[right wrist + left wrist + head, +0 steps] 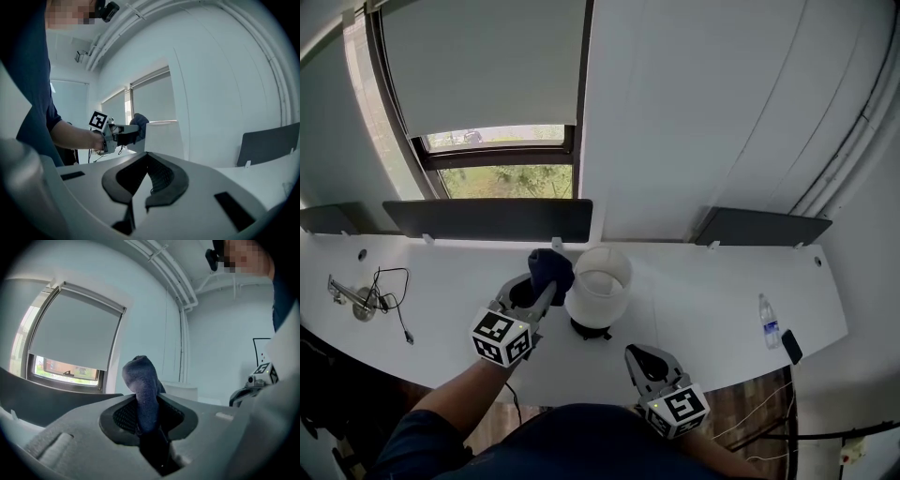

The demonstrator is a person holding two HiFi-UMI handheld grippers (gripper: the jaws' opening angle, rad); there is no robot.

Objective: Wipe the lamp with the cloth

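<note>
Navy cloth [551, 267] pinched in left claw [544, 287], just beside lamp shade [600, 281]; right claw [640, 356] closed (empty), well apart.

1. One lamp [598, 286] is counted on one table [441, 323].
2. One cloth [550, 269] is counted, at 10 o'clock of the lamp.
3. Two grippers are counted: the left gripper [542, 292] at 9 o'clock of the lamp and the right gripper [639, 354] at 5 o'clock.
4. One bottle [769, 322] and one phone [791, 346] are counted, at 4 o'clock.
5. Three dark panels are counted along the wall: left panel [328, 218], middle panel [487, 219], right panel [759, 226].
6. One cable [394, 300] is counted, far out at 9 o'clock.
7. One window [502, 159] is counted, at 11 o'clock.
</note>
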